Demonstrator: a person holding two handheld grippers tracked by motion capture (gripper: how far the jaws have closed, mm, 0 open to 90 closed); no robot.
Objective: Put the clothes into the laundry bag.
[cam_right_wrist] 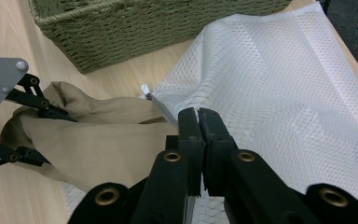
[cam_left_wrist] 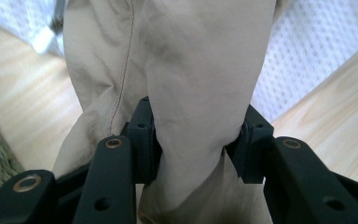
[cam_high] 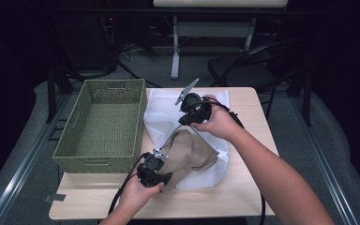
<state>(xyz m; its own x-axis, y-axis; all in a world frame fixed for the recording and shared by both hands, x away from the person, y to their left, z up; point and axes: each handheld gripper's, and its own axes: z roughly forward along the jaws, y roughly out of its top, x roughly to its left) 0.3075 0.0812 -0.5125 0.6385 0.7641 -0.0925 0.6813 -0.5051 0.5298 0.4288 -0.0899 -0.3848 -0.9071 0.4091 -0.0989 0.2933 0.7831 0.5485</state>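
Nearest us, low in the high view's centre, our left tongs [cam_high: 161, 165] were clamped on a bunched fold of the beige garment [cam_high: 187, 152], which lay on the worktop [cam_high: 243, 187] half inside the white mesh bag [cam_high: 161, 115]. Farther up, our right tongs [cam_high: 183, 123] were pinched together on the bag's edge. Beyond, at upper left, sat the green woven basket [cam_high: 75, 140].
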